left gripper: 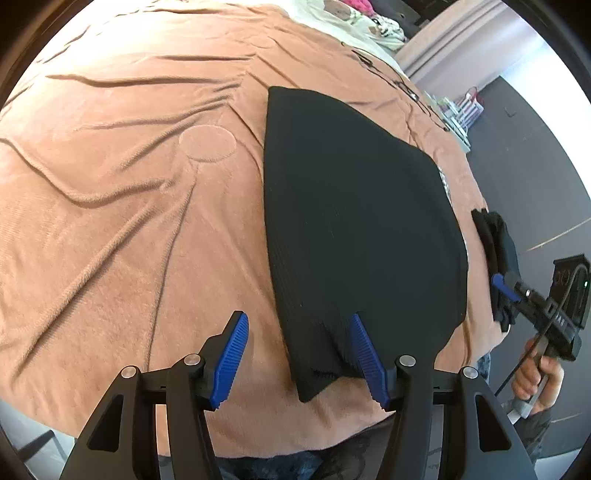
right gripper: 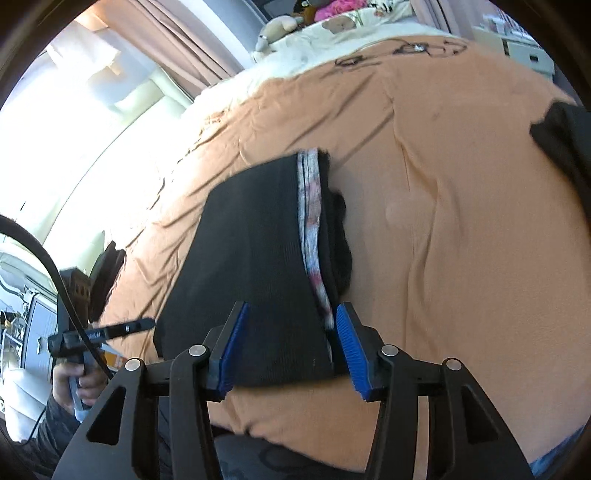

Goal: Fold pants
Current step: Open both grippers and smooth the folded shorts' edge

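The black pants (left gripper: 354,221) lie folded into a flat, narrow stack on the orange-brown bedspread (left gripper: 129,221), near the bed's front edge and toward its right side as the left wrist camera sees it; the fabric is ribbed and smooth on top, with 1 corner drooping slightly toward the front edge. The left gripper (left gripper: 299,354) hangs just above that near corner with its jaws standing apart; its blue pads (left gripper: 231,354) press on nothing, and the corner of the pants lies below and between them, free. The right gripper (right gripper: 291,343) stands over the other near end of the stack, jaws likewise apart; the folded edge lies between the pads, and whether the right-hand pad brushes it I cannot tell, but nothing is clamped. From the right wrist view the stack's side shows layers: black cloth over a pale band (right gripper: 312,236) with pinkish marks, then more black beneath. In the left view the right gripper appears at the bed's right edge, held by a hand (left gripper: 535,376); beside it a second dark garment (left gripper: 496,251) hangs over that edge. A cream printed cover (right gripper: 354,33) and soft toys sit at the far end of the bed; curtains (right gripper: 173,33) hang beyond.
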The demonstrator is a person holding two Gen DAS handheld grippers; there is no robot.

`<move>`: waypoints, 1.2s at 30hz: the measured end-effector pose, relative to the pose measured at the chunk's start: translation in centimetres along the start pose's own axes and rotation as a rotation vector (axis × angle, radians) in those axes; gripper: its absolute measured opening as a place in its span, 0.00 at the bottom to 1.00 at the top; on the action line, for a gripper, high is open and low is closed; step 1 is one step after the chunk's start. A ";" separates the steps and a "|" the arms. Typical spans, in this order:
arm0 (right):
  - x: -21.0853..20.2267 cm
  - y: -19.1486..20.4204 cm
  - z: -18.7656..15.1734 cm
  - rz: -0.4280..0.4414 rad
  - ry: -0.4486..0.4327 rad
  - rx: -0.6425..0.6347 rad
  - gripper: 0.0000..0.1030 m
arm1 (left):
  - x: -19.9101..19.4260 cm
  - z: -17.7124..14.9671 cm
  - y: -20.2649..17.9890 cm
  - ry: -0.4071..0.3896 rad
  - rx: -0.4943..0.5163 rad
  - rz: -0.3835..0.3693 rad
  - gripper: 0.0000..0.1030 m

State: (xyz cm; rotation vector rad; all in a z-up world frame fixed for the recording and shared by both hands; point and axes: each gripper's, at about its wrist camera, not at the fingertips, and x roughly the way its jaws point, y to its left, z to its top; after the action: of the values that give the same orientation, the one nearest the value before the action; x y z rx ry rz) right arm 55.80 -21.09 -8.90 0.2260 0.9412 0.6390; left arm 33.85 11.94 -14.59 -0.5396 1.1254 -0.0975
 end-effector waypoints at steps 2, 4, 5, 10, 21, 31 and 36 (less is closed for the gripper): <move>0.3 0.3 1.0 0.002 -0.002 -0.007 0.46 | -0.1 0.2 0.2 -0.008 -0.004 0.004 0.59; 0.9 0.6 2.4 0.005 0.003 -0.015 0.46 | -0.1 0.7 0.3 -0.016 -0.010 0.002 0.59; 1.4 0.7 2.9 0.009 0.006 -0.016 0.46 | -0.1 0.9 0.3 -0.019 -0.012 0.003 0.59; 4.0 1.3 5.5 0.032 0.023 -0.016 0.46 | 0.1 2.1 0.5 -0.033 -0.027 0.002 0.59; 10.1 1.1 11.1 0.059 0.076 -0.010 0.46 | 0.9 4.1 1.0 -0.048 -0.060 0.009 0.59; 13.9 1.3 13.5 0.010 0.121 -0.014 0.46 | 1.6 5.3 1.5 -0.053 -0.092 0.012 0.59; 14.8 1.4 13.9 -0.009 0.140 -0.025 0.46 | 1.9 5.5 1.6 -0.054 -0.102 0.017 0.59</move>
State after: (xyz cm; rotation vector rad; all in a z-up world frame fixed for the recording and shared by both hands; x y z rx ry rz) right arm 72.72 -9.91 -10.22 0.1560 1.0676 0.6650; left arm 39.21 14.71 -15.16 -0.6199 1.0862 -0.0112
